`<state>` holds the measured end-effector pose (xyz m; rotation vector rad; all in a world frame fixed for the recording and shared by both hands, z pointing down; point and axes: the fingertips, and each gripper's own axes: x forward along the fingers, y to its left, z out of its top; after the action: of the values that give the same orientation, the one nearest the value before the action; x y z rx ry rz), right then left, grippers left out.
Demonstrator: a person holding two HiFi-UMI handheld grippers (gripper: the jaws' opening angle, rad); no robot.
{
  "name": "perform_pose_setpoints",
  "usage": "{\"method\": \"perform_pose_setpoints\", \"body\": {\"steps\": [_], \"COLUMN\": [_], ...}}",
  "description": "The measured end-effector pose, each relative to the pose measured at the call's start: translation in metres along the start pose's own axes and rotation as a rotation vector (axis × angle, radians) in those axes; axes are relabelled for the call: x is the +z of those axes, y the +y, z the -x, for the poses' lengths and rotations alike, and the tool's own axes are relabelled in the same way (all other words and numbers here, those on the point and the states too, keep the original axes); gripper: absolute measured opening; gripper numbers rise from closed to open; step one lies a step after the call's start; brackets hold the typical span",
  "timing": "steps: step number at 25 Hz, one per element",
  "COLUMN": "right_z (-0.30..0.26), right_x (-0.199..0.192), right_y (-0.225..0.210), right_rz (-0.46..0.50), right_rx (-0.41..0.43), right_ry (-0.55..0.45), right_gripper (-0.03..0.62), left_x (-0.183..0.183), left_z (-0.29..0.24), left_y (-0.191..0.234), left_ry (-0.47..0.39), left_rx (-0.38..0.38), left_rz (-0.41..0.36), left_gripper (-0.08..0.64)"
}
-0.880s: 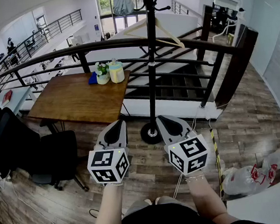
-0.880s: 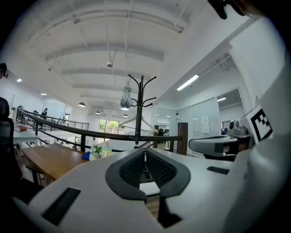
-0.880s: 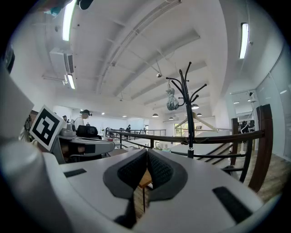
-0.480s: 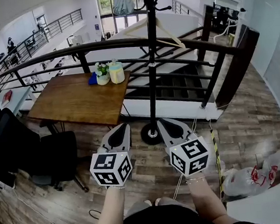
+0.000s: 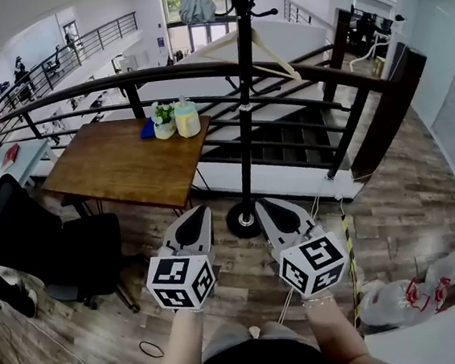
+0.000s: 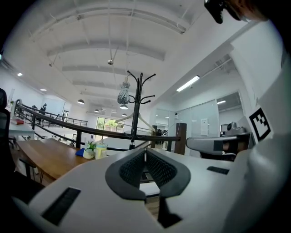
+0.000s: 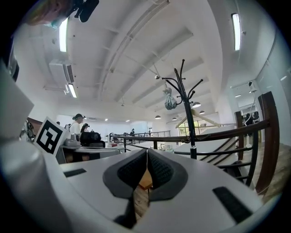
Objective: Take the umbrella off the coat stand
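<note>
The black coat stand (image 5: 244,111) rises just beyond my two grippers, its round base (image 5: 244,220) on the wood floor by the railing. A folded grey umbrella (image 5: 195,1) hangs from a top hook, and a wooden hanger (image 5: 250,49) hangs lower down. The left gripper view shows the stand (image 6: 135,109) and umbrella (image 6: 123,95) far ahead; the right gripper view shows the same stand (image 7: 188,113) and umbrella (image 7: 170,101). My left gripper (image 5: 198,211) and right gripper (image 5: 262,204) are held level on either side of the base, both shut and empty, well below the umbrella.
A wooden table (image 5: 120,160) with a small plant and a bottle (image 5: 187,117) stands to the left, a black office chair (image 5: 81,249) in front of it. A dark railing (image 5: 321,74) runs behind the stand over a stairwell. White bags (image 5: 401,292) lie at right. A person's shoe (image 5: 23,302) shows at left.
Both grippers sit slightly lower in the head view as the view shifts a little. A person's leg and shoe have come in at the left edge. Jaws stay shut.
</note>
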<state>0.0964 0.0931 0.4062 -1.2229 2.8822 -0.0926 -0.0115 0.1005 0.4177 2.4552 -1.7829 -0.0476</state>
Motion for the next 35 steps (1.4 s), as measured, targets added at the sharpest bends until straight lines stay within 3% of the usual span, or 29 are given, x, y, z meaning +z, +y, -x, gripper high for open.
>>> {"method": "perform_pose_setpoints", "body": {"steps": [8,17,25,35], "right_z": [-0.017,-0.094,-0.182,-0.282], "right_x": [-0.008,-0.011,0.021,0.073], "right_y": [-0.022,-0.049,-0.086,-0.134], "right_rz": [-0.009,0.013,0.049,0.094], "right_rx": [0.02,0.049,0.011,-0.063], "right_ry": [0.022,0.039,0.007,-0.099], "right_gripper": [0.029,0.029,0.029,0.029], "left_x": [-0.007,-0.004,0.031,0.085], "left_z": [-0.03,-0.099,-0.175,-0.271], "left_y": [-0.004,0.044,0.106,0.164], "left_ry": [0.02,0.019,-0.001,-0.076], "left_rx": [-0.013,-0.026,-0.051,-0.143], "left_rz": [0.001,0.012,-0.021,-0.082], "left_gripper": [0.023,0.023,0.023,0.023]}}
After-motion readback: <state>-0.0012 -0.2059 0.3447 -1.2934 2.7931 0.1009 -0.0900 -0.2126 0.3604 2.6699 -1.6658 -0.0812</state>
